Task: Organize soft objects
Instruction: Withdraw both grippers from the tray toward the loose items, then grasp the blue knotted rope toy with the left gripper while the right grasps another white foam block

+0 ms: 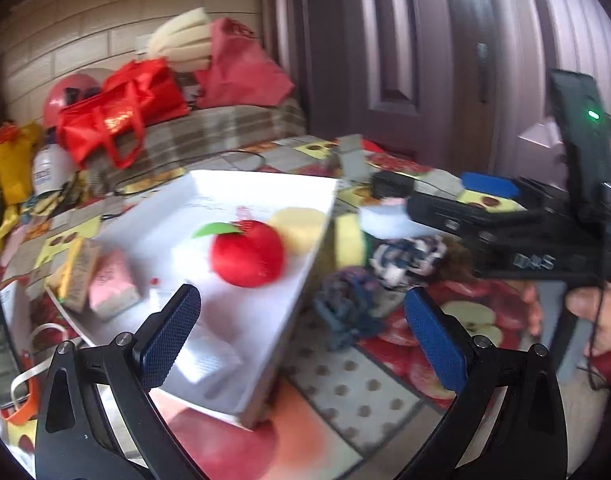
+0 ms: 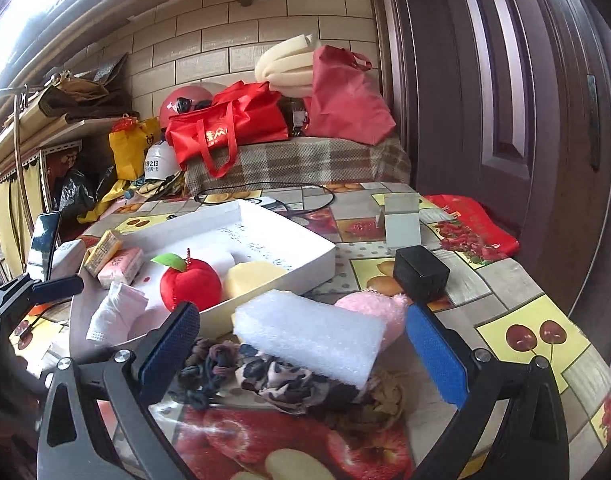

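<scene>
Fruit-print tablecloth (image 2: 517, 320); brick wall (image 2: 233, 32) — door (image 2: 485, 80).

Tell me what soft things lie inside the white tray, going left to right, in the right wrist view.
Pink sponge → white cloth → red plush apple → yellow sponge, all inside the white tray.

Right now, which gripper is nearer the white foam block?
Right. The right gripper hangs open just in front of the white foam block, which lies between its fingers in view. The left gripper, also open, hangs over the white tray's corner, farther away.
</scene>
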Tool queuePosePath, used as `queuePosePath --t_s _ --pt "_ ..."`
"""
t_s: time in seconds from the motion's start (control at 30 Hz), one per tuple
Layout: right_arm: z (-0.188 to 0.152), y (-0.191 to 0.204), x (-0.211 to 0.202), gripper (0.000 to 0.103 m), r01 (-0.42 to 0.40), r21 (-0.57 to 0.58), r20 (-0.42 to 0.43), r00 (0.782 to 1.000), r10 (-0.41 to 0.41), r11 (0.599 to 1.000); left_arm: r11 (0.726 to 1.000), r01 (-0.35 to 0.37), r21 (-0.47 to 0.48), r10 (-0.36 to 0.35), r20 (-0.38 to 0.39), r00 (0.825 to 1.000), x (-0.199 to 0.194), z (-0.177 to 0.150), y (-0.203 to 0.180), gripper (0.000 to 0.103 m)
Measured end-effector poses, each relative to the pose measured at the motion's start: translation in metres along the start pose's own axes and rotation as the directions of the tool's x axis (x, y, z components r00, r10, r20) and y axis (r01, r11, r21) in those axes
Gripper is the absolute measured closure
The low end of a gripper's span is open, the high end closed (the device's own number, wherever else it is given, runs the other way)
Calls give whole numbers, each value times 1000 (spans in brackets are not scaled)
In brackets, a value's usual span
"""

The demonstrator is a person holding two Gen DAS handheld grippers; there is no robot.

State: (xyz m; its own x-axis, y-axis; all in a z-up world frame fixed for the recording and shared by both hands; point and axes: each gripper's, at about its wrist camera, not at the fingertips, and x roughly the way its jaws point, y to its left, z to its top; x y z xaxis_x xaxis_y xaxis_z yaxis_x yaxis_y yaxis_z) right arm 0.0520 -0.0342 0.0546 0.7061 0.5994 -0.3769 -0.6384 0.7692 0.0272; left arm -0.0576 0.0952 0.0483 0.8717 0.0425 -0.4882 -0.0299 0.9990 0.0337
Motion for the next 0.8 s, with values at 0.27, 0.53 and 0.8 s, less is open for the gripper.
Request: queuePosePath --t_s 0.27,0.53,0.8 --pt "25 -17 56 0 -146 104 -135 978 159 984 988 149 -52 -153 -78 985 9 2 -11 1" --pt "-11 -32 32 17 -197 40 -257 945 200 980 987 151 -47 -156 -112 981 13 1 -13 1" --pt "-28 -110 -26 18 -71 158 -297 948 116 985 984 177 -17 -176 -233 957 40 0 -37 1"
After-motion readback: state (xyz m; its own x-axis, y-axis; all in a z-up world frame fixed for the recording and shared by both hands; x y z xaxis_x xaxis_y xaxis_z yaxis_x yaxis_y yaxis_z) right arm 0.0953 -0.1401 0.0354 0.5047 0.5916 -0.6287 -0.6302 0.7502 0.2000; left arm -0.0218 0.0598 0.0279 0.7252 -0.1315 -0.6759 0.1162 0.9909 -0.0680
